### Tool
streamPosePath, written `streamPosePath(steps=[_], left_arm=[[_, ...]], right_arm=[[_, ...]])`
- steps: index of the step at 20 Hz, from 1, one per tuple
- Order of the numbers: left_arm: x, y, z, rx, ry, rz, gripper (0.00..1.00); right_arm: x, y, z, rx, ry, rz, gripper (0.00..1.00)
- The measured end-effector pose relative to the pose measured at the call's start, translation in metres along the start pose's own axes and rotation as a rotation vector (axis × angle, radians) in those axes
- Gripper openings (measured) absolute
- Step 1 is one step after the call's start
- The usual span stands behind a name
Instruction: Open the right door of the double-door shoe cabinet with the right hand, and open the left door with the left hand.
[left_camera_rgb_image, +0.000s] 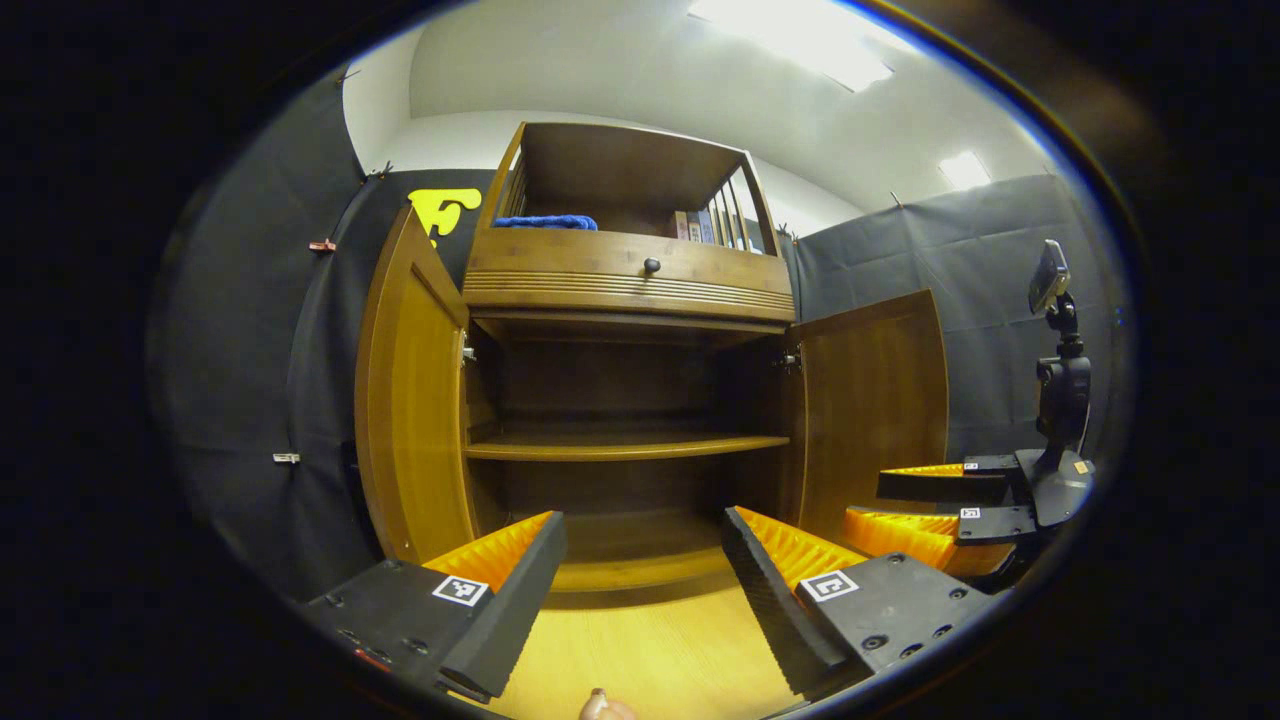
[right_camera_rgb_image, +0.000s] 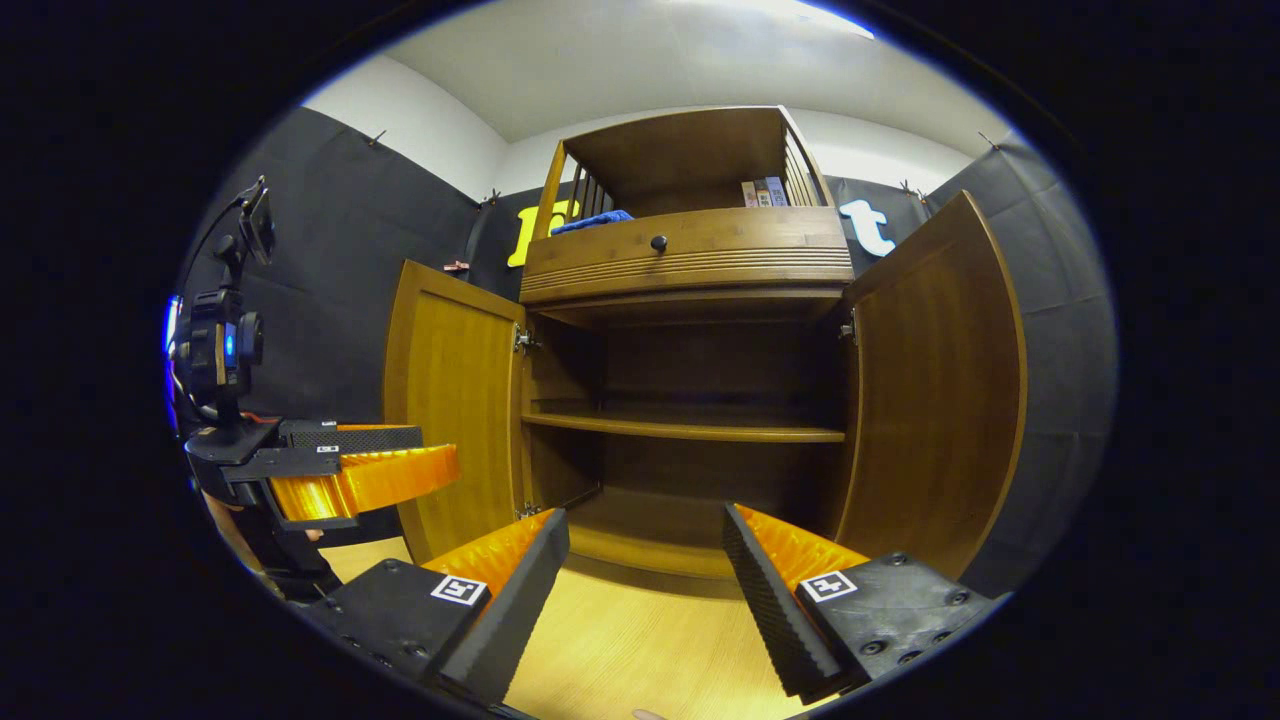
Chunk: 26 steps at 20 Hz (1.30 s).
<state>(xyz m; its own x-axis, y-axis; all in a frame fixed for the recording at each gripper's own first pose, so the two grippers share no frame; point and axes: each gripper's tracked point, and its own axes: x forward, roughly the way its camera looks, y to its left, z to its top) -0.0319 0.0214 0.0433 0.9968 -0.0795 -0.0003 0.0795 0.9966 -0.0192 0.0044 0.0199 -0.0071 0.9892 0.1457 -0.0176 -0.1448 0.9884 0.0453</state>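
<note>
The wooden shoe cabinet (left_camera_rgb_image: 625, 290) stands ahead with both doors swung wide. Its left door (left_camera_rgb_image: 405, 420) and right door (left_camera_rgb_image: 870, 400) stand out to the sides, baring an inner shelf (left_camera_rgb_image: 625, 445). My left gripper (left_camera_rgb_image: 640, 570) is open and holds nothing, back from the cabinet above the floor. In the right gripper view the same left door (right_camera_rgb_image: 455, 400) and right door (right_camera_rgb_image: 935, 390) stand open. My right gripper (right_camera_rgb_image: 645, 570) is open too, with nothing between its fingers. Each gripper appears off to the side in the other's view: the right one (left_camera_rgb_image: 940, 510), the left one (right_camera_rgb_image: 350, 470).
A drawer with a dark knob (left_camera_rgb_image: 651, 265) sits above the doors. The top shelf holds a blue cloth (left_camera_rgb_image: 545, 222) and some books (left_camera_rgb_image: 705, 225). Light wooden floor (left_camera_rgb_image: 640, 650) runs up to the cabinet. Black cloth walls close in on both sides.
</note>
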Motion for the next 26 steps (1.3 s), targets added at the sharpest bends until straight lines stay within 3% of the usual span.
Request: streamPosePath(steps=[6, 26], left_arm=[[0.006, -0.011, 0.003, 0.006, -0.019, -0.028, 0.97], [0.007, -0.03, 0.001, 0.014, 0.001, -0.045, 0.97]], right_arm=[[-0.004, -0.023, 0.027, -0.023, -0.06, -0.071, 0.98], [-0.022, -0.02, 0.025, -0.027, -0.052, -0.042, 0.98]])
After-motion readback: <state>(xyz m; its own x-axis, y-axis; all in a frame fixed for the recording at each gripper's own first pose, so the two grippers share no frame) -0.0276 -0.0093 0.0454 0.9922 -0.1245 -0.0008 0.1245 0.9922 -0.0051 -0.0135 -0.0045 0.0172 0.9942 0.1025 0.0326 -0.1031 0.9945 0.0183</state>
